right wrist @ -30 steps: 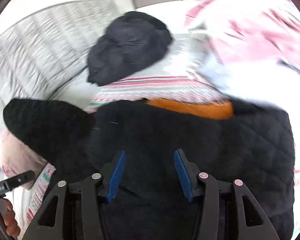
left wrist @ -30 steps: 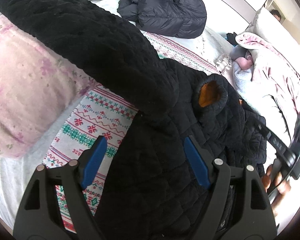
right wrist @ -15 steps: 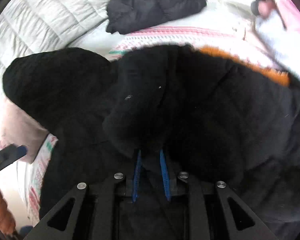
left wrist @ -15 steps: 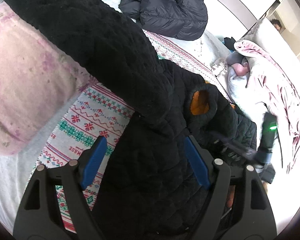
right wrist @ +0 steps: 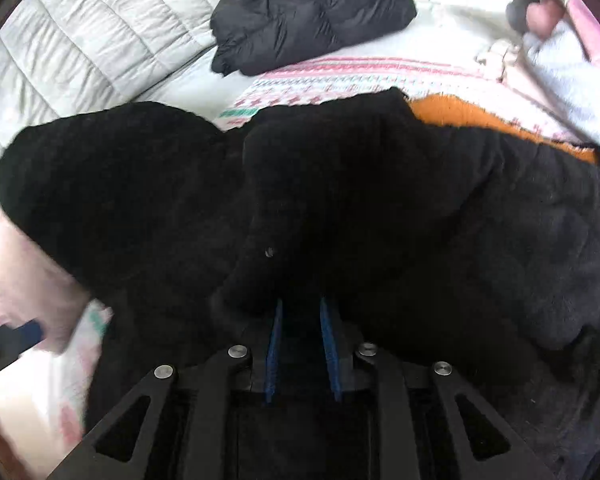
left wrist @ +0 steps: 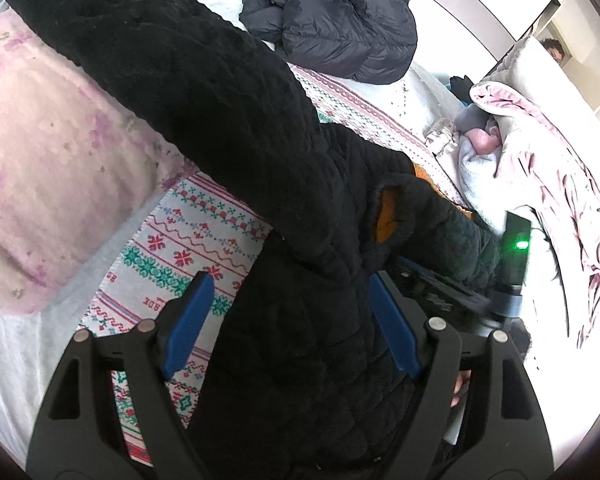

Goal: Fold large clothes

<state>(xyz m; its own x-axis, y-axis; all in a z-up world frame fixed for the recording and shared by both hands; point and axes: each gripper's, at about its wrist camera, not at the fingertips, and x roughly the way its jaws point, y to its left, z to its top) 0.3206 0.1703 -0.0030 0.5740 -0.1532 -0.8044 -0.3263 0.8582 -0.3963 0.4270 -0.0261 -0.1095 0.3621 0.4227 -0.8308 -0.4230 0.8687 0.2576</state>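
A black quilted fleece jacket (left wrist: 236,128) with orange lining (left wrist: 386,216) lies on a patterned blanket (left wrist: 188,248) on the bed; one sleeve stretches up to the far left. My left gripper (left wrist: 290,320) is open, its blue fingers either side of the jacket's body, which lies between them. My right gripper (right wrist: 302,344) is shut on a fold of the jacket (right wrist: 380,208); the orange lining (right wrist: 480,120) shows along its far edge. The right gripper's body shows in the left wrist view (left wrist: 500,280).
A folded dark puffer jacket (left wrist: 336,20) lies at the far side of the bed, also in the right wrist view (right wrist: 312,8). A pink floral pillow (left wrist: 48,152) is at the left. A pink and grey heap of bedding (left wrist: 540,152) is at the right.
My right gripper has closed on a fold of the black jacket and pulled it across. My left gripper stayed open over the jacket, barely moving.
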